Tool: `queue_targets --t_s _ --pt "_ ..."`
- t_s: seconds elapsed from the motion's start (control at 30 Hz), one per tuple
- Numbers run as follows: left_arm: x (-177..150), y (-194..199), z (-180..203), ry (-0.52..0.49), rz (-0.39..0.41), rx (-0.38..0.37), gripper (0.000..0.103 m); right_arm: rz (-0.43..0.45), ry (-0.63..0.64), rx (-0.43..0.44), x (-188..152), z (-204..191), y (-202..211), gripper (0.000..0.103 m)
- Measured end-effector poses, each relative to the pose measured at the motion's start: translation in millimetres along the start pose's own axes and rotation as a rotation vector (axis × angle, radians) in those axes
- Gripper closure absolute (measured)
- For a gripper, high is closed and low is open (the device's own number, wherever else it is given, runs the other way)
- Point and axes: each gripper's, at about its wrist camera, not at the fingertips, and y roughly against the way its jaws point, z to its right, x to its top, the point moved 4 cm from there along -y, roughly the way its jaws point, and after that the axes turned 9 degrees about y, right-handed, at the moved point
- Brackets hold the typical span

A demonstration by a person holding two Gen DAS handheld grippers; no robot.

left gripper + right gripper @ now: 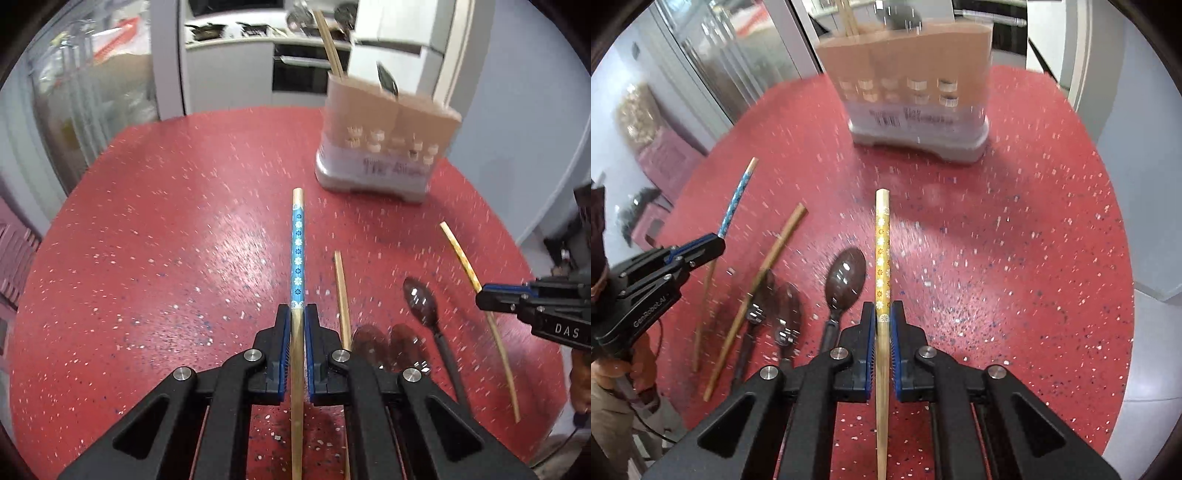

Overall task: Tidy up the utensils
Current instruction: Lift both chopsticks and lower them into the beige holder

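Table (1034,229): utensil holder (916,99) at the far side, with chopsticks (330,48) and a spoon (387,82) standing in it. Nearer, lying on the table between the two grippers: one bare chopstick (757,291), then three spoons (846,280) side by side to its right.

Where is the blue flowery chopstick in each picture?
Left wrist view: the blue chopstick stands in the centre, clamped in the left gripper, pointing away.
Right wrist view: the same chopstick is at far left, sticking up out of the left gripper.
Shared landmark: the utensil holder at the red table's far side.
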Motion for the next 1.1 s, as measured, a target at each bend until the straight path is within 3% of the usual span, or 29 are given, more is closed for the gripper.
queue_targets --t_s 0.27,0.5,1.1 --pt "27.1 41.2 2.8 0.054 0.119 -0.042 0.07 0.217 0.009 0.061 15.8 -2.5 58.9 0.095" --pt "68.0 75.5 13.4 0.091 0.232 -0.082 0.07 0.331 0.007 0.072 46.6 6.6 91.1 0.095" --pt "212.6 66.2 62.1 0.129 0.404 -0.149 0.07 0.544 0.0 0.011 176.2 49.0 126.3 0.095"
